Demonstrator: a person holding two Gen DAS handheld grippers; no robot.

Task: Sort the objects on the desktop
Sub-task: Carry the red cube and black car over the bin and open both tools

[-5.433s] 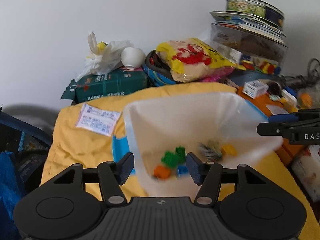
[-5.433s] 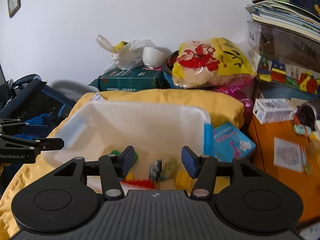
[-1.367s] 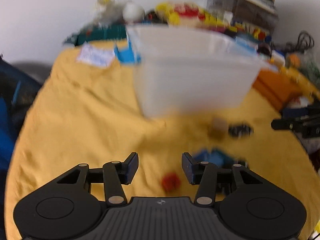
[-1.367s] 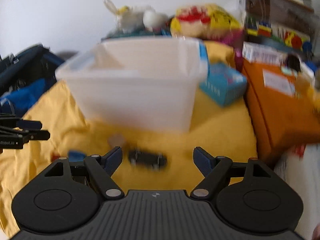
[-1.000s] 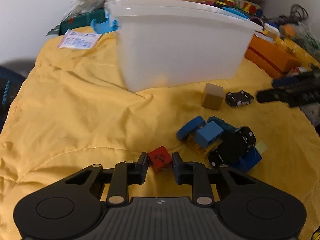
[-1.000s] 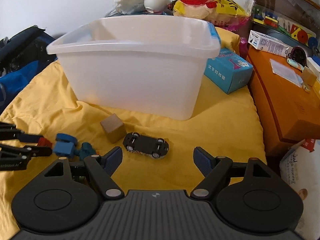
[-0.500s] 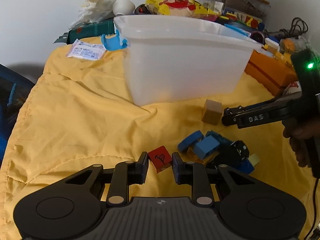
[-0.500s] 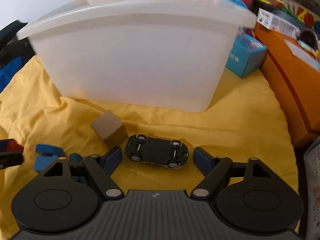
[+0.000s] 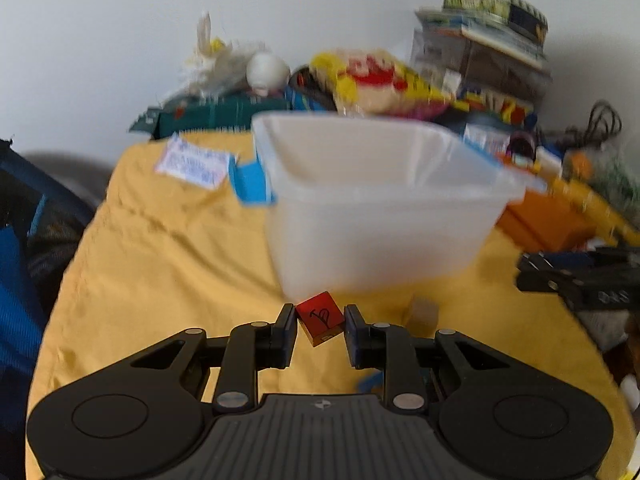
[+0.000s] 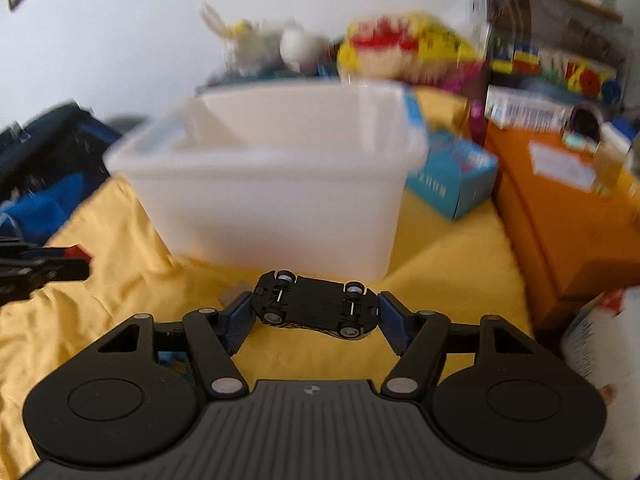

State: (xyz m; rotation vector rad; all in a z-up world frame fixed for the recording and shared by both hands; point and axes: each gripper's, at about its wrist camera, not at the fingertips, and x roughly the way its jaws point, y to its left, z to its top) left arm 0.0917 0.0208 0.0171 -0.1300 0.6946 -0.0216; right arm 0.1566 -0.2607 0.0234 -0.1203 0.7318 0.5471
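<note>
While both tools carry a toy clear of the yellow cloth-covered surface (image 9: 160, 264), what the coming move turns on is where the translucent white plastic bin (image 9: 380, 216) lies from each load: in both wrist views it stands directly ahead and above the fingertips in the frame, its open mouth facing up and its near wall just beyond the held things; the left tool (image 9: 320, 326) is clamped on a small red cube with a black scrawl on its face (image 9: 320, 318), gripped corner-up low in the centre of the left view, with the bin's near wall right behind it; the right tool (image 10: 316, 312) has its jaws closing on a black toy car lying upside down, wheels up (image 10: 316, 306), whose long axis runs crosswise from pad to pad, so it is pinched nose to tail, low in the centre of the right view; judging by how close the bin wall looms, the two hands seem about equally near it, and each load must, I judge, clear the rim before release; a small tan cube (image 9: 424, 314) rests on the cloth to the right of the red one, not yet picked up.
</note>
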